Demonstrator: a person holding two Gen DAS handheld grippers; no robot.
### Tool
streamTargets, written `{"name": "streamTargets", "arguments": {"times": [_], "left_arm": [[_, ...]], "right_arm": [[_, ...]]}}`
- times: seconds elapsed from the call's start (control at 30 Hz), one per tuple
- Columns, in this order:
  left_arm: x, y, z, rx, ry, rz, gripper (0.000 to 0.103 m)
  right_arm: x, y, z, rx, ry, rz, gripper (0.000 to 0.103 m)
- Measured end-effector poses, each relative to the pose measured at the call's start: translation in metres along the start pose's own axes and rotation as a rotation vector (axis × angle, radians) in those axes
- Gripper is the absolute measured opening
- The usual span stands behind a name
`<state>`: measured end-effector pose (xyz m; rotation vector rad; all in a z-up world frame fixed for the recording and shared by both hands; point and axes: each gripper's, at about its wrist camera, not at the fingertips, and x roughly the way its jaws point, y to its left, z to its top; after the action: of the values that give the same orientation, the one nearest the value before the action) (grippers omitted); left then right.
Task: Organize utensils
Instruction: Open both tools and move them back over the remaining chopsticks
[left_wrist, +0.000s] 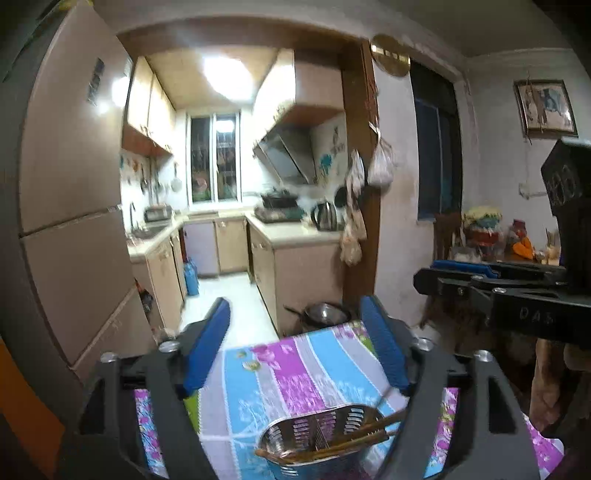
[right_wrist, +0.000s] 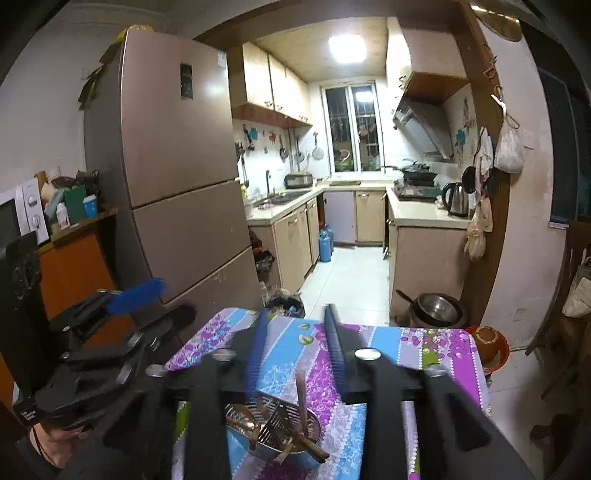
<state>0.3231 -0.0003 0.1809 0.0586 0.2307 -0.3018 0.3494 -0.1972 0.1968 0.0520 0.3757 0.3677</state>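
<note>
- Two grippers are held over a metal utensil holder (right_wrist: 273, 432) standing on the floral tablecloth (left_wrist: 295, 369); the left gripper (left_wrist: 295, 347) has its jaws wide apart with nothing between them, and the right gripper (right_wrist: 295, 347) has its jaws partly apart, also empty.
- Several wooden chopsticks (right_wrist: 301, 398) are seen standing and leaning in the holder, at about 6 o'clock in the right wrist view; in the left wrist view more chopsticks (left_wrist: 351, 439) lie slanted across the rim toward 3 o'clock.
- The step in hand is judged to be the release of utensils into the holder; it is best finished by clearing the jaws straight up, so the leaning sticks are not snagged or tipped out.
- Loose sticks overhanging the rim should be nudged inward, with the holder steadied.
- The holder's base is cut off at the bottom edge, and its compartments are partly hidden by the gripper bodies.
- The count of chopsticks cannot be made out, and the blue pads are blurred.
</note>
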Motion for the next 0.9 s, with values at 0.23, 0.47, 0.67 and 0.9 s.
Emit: {"name": "streamTargets", "arguments": {"times": [0.23, 0.47, 0.67, 0.9], "left_arm": [[-0.076, -0.006, 0.0, 0.053, -0.077, -0.003, 0.072], [-0.188, -0.022, -0.117, 0.157, -0.032, -0.034, 0.081], [-0.215, -0.026, -0.233, 0.146, 0.144, -0.044, 0.081], [-0.22, 0.029, -0.27, -0.04, 0.186, 0.033, 0.081]], "right_arm": [[-0.091, 0.024, -0.004, -0.059, -0.146, -0.012, 0.038], [-0.206, 0.067, -0.144, -0.117, -0.233, -0.022, 0.049], [-0.209, 0.109, -0.3, -0.029, -0.044, -0.017, 0.037], [-0.177, 0.154, -0.408, 0.061, 0.163, -0.023, 0.03]]}}
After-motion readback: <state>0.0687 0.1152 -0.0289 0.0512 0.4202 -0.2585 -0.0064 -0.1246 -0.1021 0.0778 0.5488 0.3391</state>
